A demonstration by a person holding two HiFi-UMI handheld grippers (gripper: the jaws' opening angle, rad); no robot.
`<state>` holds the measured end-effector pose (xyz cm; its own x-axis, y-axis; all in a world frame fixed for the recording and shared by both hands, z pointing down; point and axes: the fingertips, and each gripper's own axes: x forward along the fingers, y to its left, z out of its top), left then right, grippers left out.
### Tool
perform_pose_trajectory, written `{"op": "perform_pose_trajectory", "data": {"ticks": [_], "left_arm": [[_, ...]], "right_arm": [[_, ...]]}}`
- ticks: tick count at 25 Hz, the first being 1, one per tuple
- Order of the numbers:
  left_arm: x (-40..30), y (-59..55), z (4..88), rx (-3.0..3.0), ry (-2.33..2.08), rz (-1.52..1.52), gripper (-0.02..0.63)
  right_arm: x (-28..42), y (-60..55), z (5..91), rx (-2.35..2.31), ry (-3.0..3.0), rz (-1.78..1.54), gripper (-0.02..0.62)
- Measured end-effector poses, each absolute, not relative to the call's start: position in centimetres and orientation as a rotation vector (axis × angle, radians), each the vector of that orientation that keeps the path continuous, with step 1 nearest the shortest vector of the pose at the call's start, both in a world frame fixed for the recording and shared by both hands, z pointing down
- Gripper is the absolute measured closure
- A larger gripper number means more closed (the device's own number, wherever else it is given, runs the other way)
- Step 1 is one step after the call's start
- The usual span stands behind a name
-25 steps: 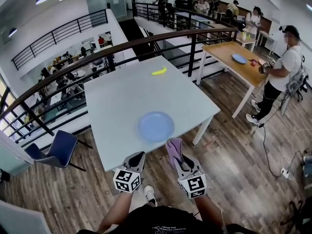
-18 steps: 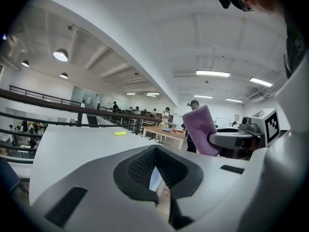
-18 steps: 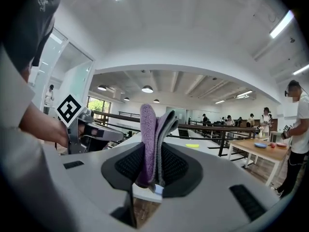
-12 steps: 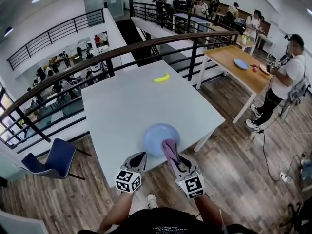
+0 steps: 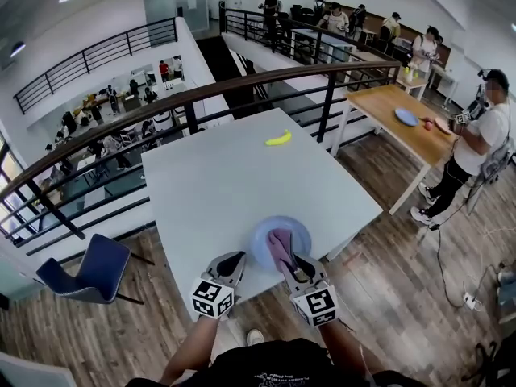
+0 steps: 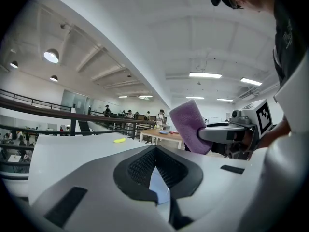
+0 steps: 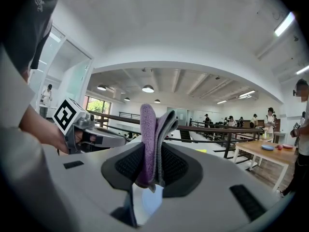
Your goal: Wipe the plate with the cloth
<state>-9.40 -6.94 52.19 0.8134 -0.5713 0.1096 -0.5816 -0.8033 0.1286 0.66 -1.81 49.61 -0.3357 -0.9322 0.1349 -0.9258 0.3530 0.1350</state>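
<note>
The fingers [image 7: 129, 167] of the right gripper [image 7: 153, 164] are clamped on the folded purple cloth [image 7: 150, 134]; those of the left gripper [image 6: 155, 164] are pressed together, empty. Both have come forward from short of the white table's [image 5: 218, 176] near edge; the cloth now hangs over the round pale-blue plate [image 5: 297, 230] at that edge; wiping looks ready to begin.

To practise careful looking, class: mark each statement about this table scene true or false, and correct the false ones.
1. The right gripper holds the purple cloth. True.
2. The left gripper grips the plate. False: its jaws are shut with nothing between them.
3. The banana lies on the plate. False: it lies apart, farther across the white table.
4. The plate sits close to the table's near edge. True.
</note>
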Motion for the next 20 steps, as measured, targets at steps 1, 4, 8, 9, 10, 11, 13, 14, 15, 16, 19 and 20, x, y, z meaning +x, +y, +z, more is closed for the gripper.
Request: {"op": "perform_pose_trajectory", "data": {"ticks": [1,4,8,9,10,11,13,14,15,16,19,20], "left_arm": [[-9.3,-7.1,52.2,2.849,-0.902,0.085,0.594],[-9.3,-7.6,52.4,2.863,-0.898,0.061,0.594],[-9.8,-8.1,52.8,2.849,-0.913,0.055,0.594],[-9.7,-8.2,52.9,2.845,-0.916,0.059,0.594],[-9.5,-8.3,52.9,2.840,-0.920,0.062,0.594],[-9.3,-8.4,53.0,2.835,-0.927,0.063,0.594],[-8.8,-8.8,53.2,2.824,-0.953,0.068,0.594],[-8.4,-9.0,53.4,2.822,-0.971,0.079,0.594],[-8.0,-9.3,53.5,2.824,-0.991,0.097,0.594],[-7.6,-9.6,53.7,2.828,-1.010,0.117,0.594],[-6.2,-10.3,53.5,2.823,-1.053,0.145,0.594],[-5.8,-10.5,53.3,2.818,-1.065,0.149,0.594]], "right_arm": [[0.7,-2.0,49.6,1.685,-2.426,-0.050,0.495],[0.7,-2.5,50.2,1.660,-2.421,-0.058,0.495],[0.3,-3.4,50.7,1.633,-2.426,-0.047,0.495],[0.4,-3.6,50.7,1.630,-2.430,-0.041,0.495],[0.6,-3.8,50.8,1.626,-2.433,-0.035,0.495],[0.9,-4.1,50.9,1.620,-2.436,-0.029,0.495],[1.5,-4.6,51.3,1.604,-2.447,-0.018,0.495],[1.9,-5.0,51.4,1.594,-2.456,-0.014,0.495],[2.1,-5.3,51.6,1.582,-2.467,-0.011,0.495],[2.4,-5.6,51.7,1.567,-2.476,-0.010,0.495],[3.0,-6.3,51.9,1.516,-2.508,0.000,0.495],[3.3,-6.6,51.7,1.503,-2.520,0.009,0.495]]}}
